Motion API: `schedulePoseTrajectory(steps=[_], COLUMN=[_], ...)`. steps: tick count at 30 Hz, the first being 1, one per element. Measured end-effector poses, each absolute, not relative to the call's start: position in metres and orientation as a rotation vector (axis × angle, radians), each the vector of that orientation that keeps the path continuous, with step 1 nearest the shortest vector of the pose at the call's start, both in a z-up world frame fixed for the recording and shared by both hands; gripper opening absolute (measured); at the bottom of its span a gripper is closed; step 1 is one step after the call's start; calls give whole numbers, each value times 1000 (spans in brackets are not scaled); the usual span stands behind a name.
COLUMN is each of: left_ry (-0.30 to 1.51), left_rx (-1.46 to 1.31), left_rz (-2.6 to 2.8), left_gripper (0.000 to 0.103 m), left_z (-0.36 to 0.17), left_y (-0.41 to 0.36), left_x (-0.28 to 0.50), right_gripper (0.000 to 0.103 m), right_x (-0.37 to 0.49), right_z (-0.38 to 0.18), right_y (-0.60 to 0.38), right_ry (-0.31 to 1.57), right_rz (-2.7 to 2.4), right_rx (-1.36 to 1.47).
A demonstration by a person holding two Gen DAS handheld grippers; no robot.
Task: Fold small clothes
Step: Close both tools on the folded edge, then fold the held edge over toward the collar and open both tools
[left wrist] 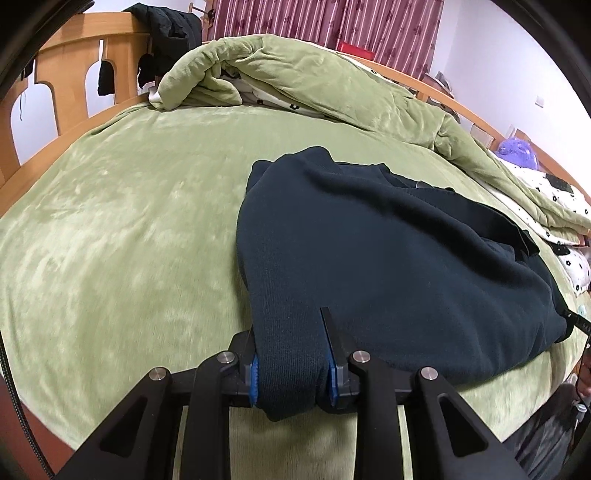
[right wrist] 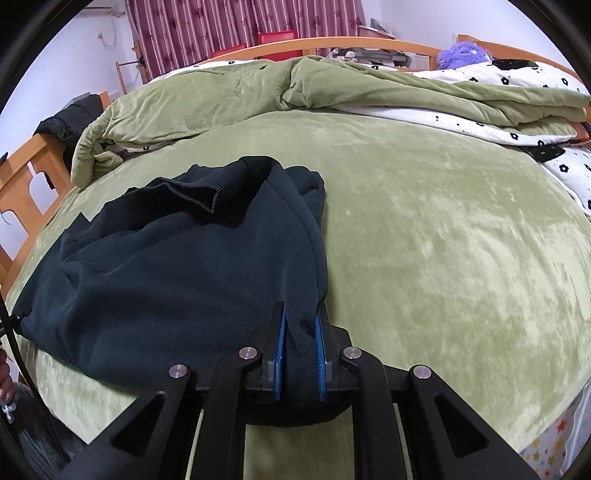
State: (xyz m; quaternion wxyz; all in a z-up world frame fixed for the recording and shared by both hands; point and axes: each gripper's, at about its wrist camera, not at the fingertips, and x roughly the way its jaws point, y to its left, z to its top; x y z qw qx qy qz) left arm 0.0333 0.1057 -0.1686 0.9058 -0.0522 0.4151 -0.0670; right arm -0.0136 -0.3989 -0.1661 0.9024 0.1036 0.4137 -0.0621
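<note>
Gripping dark garment (left wrist: 369,251), both tongs (left wrist: 290,350) (right wrist: 299,343)

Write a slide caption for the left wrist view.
Left tool clamps a near edge of the dark garment spread on the green bed cover, quilt heaped behind.

A wide bed covered by a plush olive-green blanket (left wrist: 122,229) is seen, framed by a pale wooden bedstead (left wrist: 70,62). A rumpled green quilt with white flowered lining (right wrist: 332,88) is heaped behind. Maroon striped curtains (right wrist: 236,26) are hung against white walls (left wrist: 517,62).
</note>
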Motion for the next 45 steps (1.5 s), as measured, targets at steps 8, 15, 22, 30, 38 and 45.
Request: schedulePoseTrajectory(steps=[8,15,22,30,38,45], left_ry=[896,834,811,805,804,849], left_rx=[-102,-73,-70,-85,-108,-62], left_rz=[-88,-54,-59,-92,-121,-113], left_gripper=[44,58,60,60,60,60], left_z=[-165,-140,-121,-121,-133,-152], left_y=[111,113,108,90,74,58], left_x=[36,40,66,121,173,213], right_gripper=[26,38,38,36,28,28], right_x=[-14,-2,47,117,181,220], right_z=[-154,-118,-123,-162,-167,-166], right_y=[-398,-394,-369,-349,-355,-364], right_ry=[865,794,841,980,970,966], right_rz=[-158,-137,-18,49,77,-8], right_rx=[151,124,156,252,325,217])
